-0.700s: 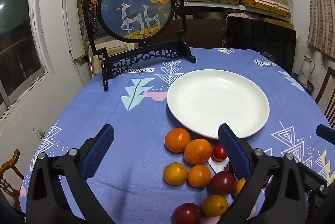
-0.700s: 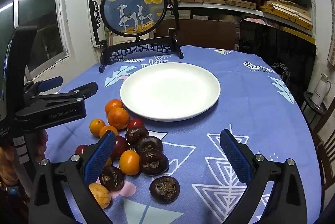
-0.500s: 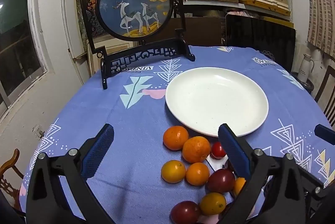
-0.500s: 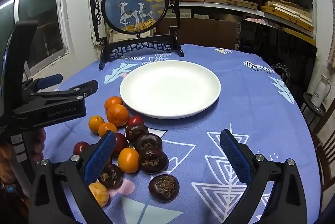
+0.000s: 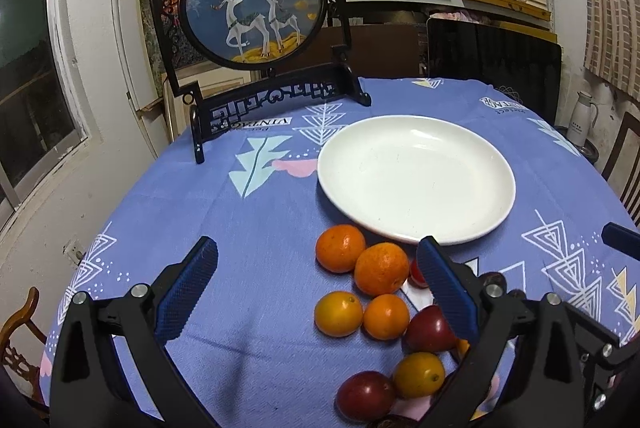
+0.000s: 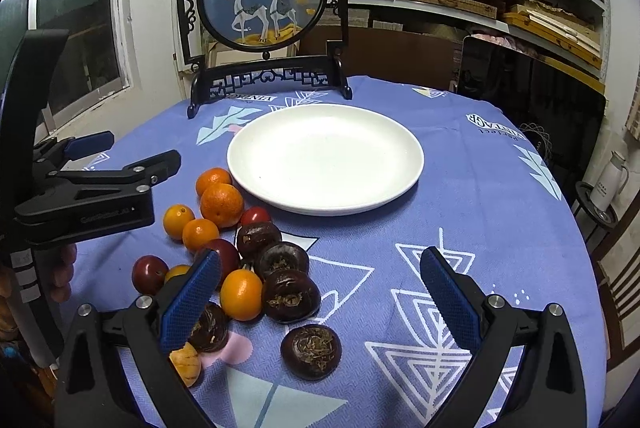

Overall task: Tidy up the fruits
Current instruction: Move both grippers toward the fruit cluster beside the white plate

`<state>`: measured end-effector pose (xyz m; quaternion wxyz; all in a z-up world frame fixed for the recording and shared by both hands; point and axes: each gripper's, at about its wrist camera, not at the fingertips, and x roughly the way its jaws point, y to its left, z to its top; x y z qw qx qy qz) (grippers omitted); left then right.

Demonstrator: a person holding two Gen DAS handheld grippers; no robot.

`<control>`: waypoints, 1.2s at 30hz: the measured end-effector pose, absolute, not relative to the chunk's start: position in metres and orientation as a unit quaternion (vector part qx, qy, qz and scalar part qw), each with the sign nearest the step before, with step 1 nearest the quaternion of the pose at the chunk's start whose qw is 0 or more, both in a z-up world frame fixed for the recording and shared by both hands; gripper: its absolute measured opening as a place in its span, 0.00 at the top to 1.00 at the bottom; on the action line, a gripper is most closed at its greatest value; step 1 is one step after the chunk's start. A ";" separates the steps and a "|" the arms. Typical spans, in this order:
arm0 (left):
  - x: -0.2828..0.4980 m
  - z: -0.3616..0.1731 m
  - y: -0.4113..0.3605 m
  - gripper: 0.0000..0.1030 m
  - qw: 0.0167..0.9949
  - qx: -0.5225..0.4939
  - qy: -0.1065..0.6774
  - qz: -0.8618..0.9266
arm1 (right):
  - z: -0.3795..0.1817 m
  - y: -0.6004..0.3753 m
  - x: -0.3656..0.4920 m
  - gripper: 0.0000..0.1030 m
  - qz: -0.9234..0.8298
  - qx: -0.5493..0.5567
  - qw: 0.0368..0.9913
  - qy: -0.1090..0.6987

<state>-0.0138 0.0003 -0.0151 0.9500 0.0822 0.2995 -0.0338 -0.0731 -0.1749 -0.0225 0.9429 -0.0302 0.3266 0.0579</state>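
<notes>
Small yellow fruit (image 6: 186, 368) half behind right gripper's fingers (image 6: 190, 302).

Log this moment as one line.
left gripper: open, empty | right gripper: open, empty | plate: no fruit | fruit: loose on tablecloth

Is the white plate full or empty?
Empty. The white plate shows only bare surface; all the fruits lie on the tablecloth beside it.
</notes>
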 end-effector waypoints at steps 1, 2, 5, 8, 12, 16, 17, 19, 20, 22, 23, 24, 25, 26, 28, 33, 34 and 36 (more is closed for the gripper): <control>-0.013 -0.016 0.002 0.05 0.949 0.082 0.302 -0.033 | -0.023 -0.174 -0.073 0.03 0.057 -0.033 0.943 0.327; -0.013 -0.017 0.002 0.05 0.949 0.081 0.304 -0.033 | -0.023 -0.173 -0.073 0.03 0.056 -0.035 0.943 0.327; -0.013 -0.016 0.004 0.05 0.948 0.082 0.307 -0.033 | -0.025 -0.171 -0.072 0.03 0.057 -0.040 0.942 0.329; -0.013 -0.016 0.005 0.05 0.948 0.080 0.306 -0.032 | -0.027 -0.170 -0.071 0.03 0.054 -0.044 0.941 0.331; -0.014 -0.017 0.004 0.05 0.947 0.086 0.308 -0.035 | -0.027 -0.170 -0.072 0.03 0.053 -0.047 0.941 0.330; -0.019 -0.019 0.005 0.05 0.945 0.096 0.311 -0.042 | -0.028 -0.172 -0.073 0.03 0.052 -0.049 0.940 0.333; -0.021 -0.020 0.006 0.05 0.944 0.100 0.312 -0.046 | -0.029 -0.172 -0.074 0.03 0.054 -0.049 0.940 0.334; -0.027 -0.022 0.011 0.05 0.941 0.110 0.315 -0.057 | -0.031 -0.172 -0.077 0.03 0.072 -0.051 0.935 0.343; -0.031 -0.023 0.015 0.05 0.939 0.115 0.317 -0.061 | -0.032 -0.173 -0.081 0.03 0.089 -0.052 0.932 0.349; -0.041 -0.026 0.027 0.05 0.937 0.130 0.318 -0.068 | -0.036 -0.173 -0.091 0.03 0.129 -0.053 0.922 0.361; -0.046 -0.027 0.035 0.05 0.934 0.139 0.320 -0.072 | -0.039 -0.173 -0.096 0.03 0.147 -0.050 0.917 0.368; -0.051 -0.029 0.043 0.05 0.932 0.147 0.323 -0.074 | -0.043 -0.173 -0.101 0.03 0.164 -0.047 0.910 0.377; -0.056 -0.031 0.050 0.05 0.931 0.153 0.325 -0.072 | -0.048 -0.171 -0.106 0.03 0.181 -0.046 0.900 0.393; -0.059 -0.032 0.055 0.05 0.929 0.157 0.328 -0.070 | -0.052 -0.168 -0.109 0.03 0.191 -0.047 0.893 0.405; -0.068 -0.038 0.066 0.05 0.922 0.168 0.342 -0.077 | -0.060 -0.161 -0.114 0.13 0.209 -0.050 0.879 0.426; -0.084 -0.054 0.070 0.05 0.900 0.190 0.374 -0.114 | -0.077 -0.141 -0.106 0.27 0.238 -0.037 0.857 0.456; -0.088 -0.057 0.066 0.05 0.897 0.194 0.376 -0.126 | -0.081 -0.135 -0.103 0.29 0.251 -0.026 0.849 0.464; -0.093 -0.062 0.056 0.05 0.891 0.197 0.380 -0.150 | -0.083 -0.123 -0.103 0.35 0.263 -0.032 0.848 0.458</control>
